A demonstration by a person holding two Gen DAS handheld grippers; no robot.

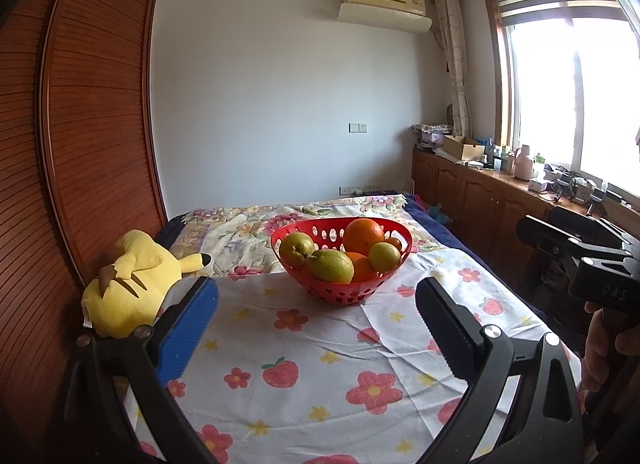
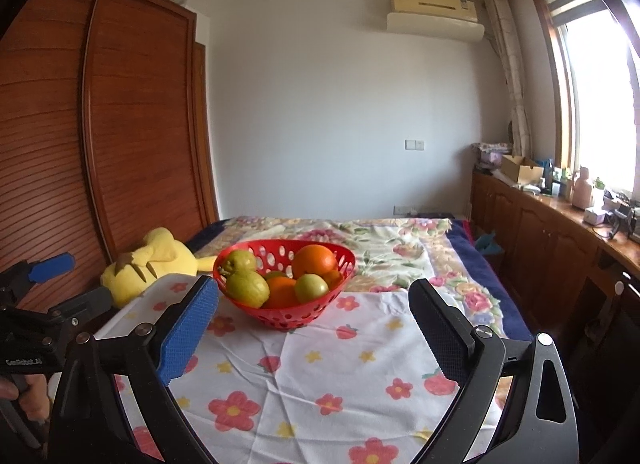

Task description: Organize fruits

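A red perforated basket (image 1: 340,296) (image 2: 294,318) stands on a flower-print cloth (image 1: 304,376) (image 2: 320,368). It holds oranges (image 1: 364,234) (image 2: 314,260), yellow-green lemons (image 1: 334,270) (image 2: 247,288) and a pear-like fruit (image 1: 296,248) (image 2: 239,260). My left gripper (image 1: 316,304) is open and empty, a short way in front of the basket. My right gripper (image 2: 314,300) is open and empty, also in front of the basket, slightly to its right. The right gripper's body shows at the right edge of the left wrist view (image 1: 592,260); the left gripper shows at the left edge of the right wrist view (image 2: 44,304).
A yellow plush toy (image 1: 132,284) (image 2: 152,264) lies left of the basket against a wooden louvred wardrobe (image 1: 80,144) (image 2: 120,124). A floral bedspread (image 1: 256,228) (image 2: 392,248) lies behind. Wooden cabinets with clutter (image 1: 500,188) (image 2: 552,216) run under the window at right.
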